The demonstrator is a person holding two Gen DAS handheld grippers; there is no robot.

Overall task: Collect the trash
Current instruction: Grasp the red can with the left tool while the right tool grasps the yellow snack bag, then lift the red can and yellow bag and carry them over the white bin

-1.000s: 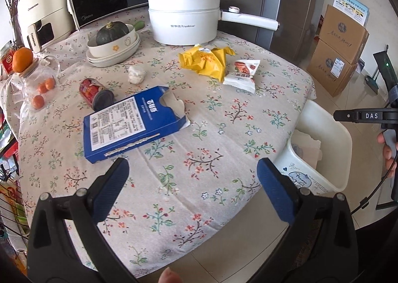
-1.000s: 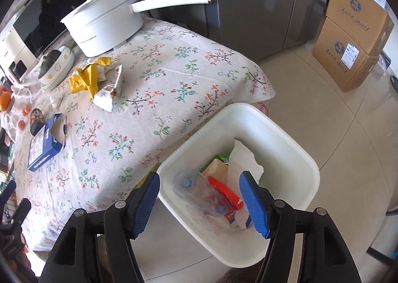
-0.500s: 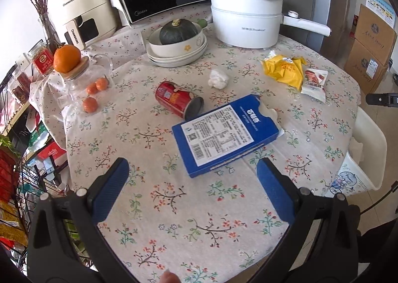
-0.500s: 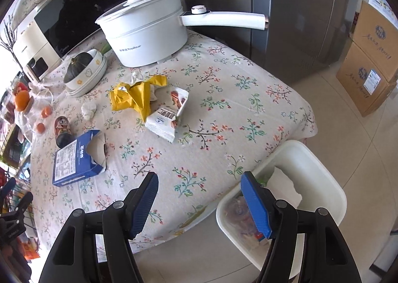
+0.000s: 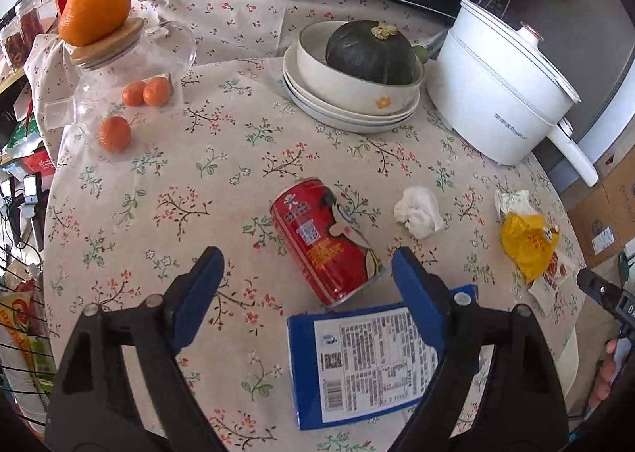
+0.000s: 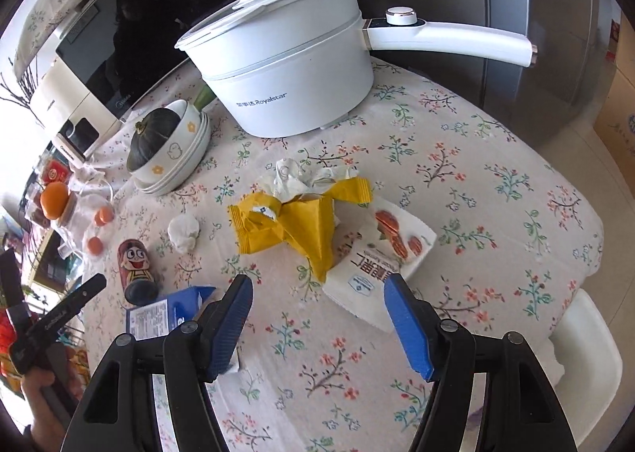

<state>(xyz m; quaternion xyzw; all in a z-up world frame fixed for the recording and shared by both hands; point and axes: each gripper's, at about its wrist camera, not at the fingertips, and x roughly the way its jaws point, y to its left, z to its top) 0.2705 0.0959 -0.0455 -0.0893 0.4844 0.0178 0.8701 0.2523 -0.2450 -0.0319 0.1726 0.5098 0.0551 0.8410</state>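
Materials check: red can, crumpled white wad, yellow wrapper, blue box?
Red can: likely thin metal, glossy print, shiny rim. White wad: soft tissue or paper, matte, creased. Yellow wrapper: probably plastic film with crimped ends, slight sheen. Blue box: printed cardboard, flat, torn opening visible in the right wrist view.

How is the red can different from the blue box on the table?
The red can is round like a tube and lies on its side, while the blue box is flat and lies label side up. The can shows a cartoon face; the box shows small print and barcodes. The can sits farther from the left gripper than the box. Both rest on the flowered tablecloth.
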